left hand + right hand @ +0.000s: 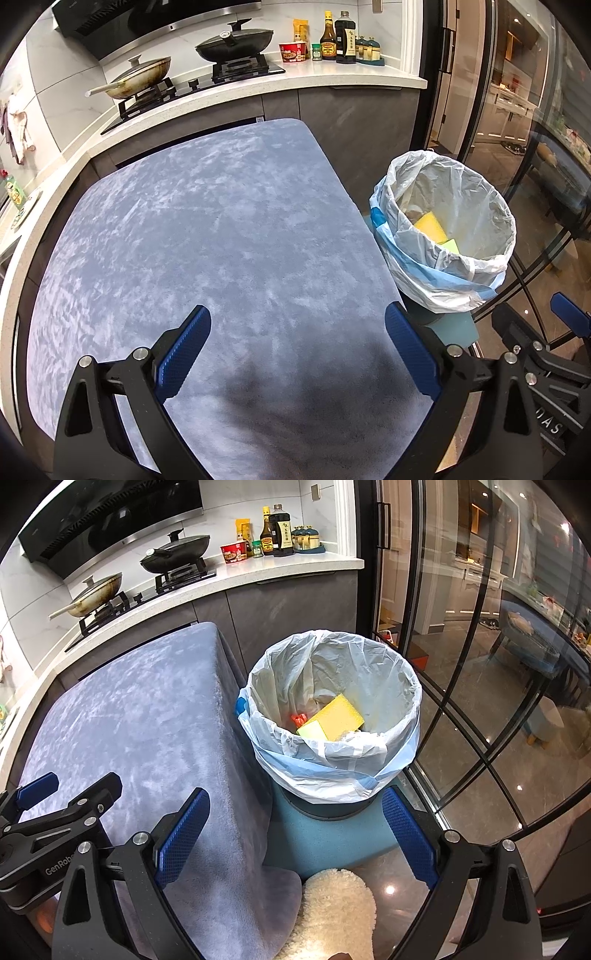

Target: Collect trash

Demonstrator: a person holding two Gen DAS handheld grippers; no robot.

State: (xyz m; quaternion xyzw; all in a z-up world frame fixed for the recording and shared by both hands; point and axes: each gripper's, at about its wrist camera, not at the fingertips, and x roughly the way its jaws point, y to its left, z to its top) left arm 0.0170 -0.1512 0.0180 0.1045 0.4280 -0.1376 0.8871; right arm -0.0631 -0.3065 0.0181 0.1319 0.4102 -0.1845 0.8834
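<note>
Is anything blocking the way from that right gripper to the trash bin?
Nothing visible does. The right gripper is open and empty, and the trash bin stands right ahead of it, mouth uncovered, with the yellow sponge already inside.

A home kitchen is showing itself: lidded pans (236, 46) sitting on a gas hob (192, 92) at eleven o'clock (sauce bottles (345, 37) standing at twelve).

The left wrist view looks down and forward over the grey cloth-covered table (207, 236), with the lined bin (443, 236) at its right. The right wrist view sits further right, close above that bin (332, 731). Both face the far stove counter (280, 568).
</note>
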